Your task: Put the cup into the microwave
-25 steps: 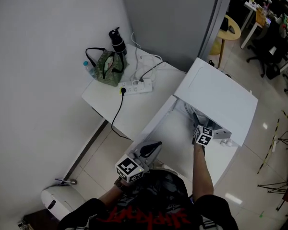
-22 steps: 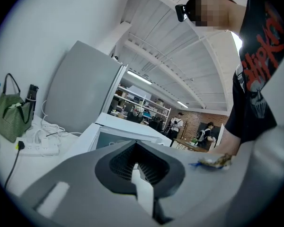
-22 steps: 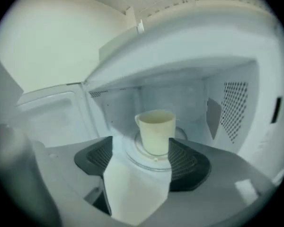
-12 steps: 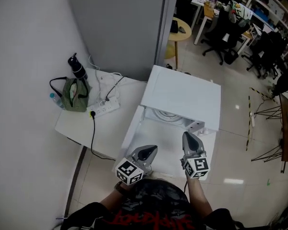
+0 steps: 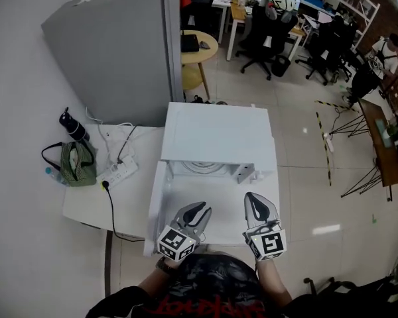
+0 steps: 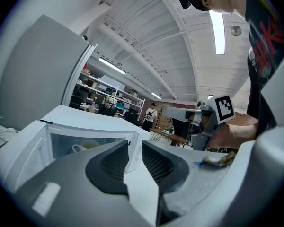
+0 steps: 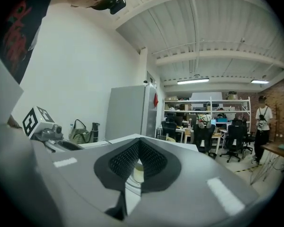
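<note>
White microwave, cavity open. You hold 2 grippers level before it: left gripper with jaws narrowly apart, empty; right gripper with jaws pressed together, empty. The pale, handled cup stands upright inside the microwave.

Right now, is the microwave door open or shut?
Open: the door lies folded out toward the person, and the cup shows inside the microwave.

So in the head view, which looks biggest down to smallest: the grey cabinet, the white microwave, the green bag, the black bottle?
grey cabinet
white microwave
green bag
black bottle
The cabinet's top is nearer the camera, so its lead over the microwave may be partly nearness.
</note>
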The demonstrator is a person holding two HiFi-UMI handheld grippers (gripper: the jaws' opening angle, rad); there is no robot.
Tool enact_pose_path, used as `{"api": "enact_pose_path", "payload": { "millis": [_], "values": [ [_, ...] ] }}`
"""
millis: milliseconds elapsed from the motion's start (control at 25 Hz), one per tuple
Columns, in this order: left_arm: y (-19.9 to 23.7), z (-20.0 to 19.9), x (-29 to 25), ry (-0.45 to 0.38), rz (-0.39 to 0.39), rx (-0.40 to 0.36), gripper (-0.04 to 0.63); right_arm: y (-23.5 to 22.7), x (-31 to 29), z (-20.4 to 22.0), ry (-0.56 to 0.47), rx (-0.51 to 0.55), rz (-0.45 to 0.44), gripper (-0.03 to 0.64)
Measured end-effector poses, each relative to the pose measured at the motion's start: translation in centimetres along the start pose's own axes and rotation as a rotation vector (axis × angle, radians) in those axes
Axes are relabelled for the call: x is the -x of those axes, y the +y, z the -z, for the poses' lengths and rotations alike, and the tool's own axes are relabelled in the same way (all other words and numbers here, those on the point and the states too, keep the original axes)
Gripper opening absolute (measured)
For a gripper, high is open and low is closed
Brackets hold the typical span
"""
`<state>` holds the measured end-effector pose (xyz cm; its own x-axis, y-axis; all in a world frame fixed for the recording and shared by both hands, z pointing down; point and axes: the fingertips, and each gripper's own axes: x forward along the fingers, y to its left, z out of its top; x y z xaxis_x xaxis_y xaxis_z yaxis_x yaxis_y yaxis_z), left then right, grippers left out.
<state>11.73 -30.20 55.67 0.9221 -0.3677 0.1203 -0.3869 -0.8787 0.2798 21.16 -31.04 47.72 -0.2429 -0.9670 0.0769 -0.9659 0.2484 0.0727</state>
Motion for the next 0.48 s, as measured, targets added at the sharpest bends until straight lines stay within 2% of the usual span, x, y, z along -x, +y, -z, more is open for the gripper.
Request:
{"api": "enact_pose_path", "payload": {
  "millis": [160, 360, 480],
  "values": [
    [-1.6, -0.9, -1.5, -0.011, 0.016, -0.053, 0.078, -0.6, 0.1, -0.2, -0.016, -0.029, 0.012, 0.008],
    [-2.4, -2.0, -2.1, -0.045, -0.030, -0.085, 0.078, -1.3, 0.3, 0.6, -0.012, -0.046, 0.004, 0.008],
    [-2.6, -1.6, -2.8, -0.027, -0.047, -0.095, 0.079, -1.9, 0.5, 0.4, -0.030, -0.064, -0.004, 0.008]
  ]
}}
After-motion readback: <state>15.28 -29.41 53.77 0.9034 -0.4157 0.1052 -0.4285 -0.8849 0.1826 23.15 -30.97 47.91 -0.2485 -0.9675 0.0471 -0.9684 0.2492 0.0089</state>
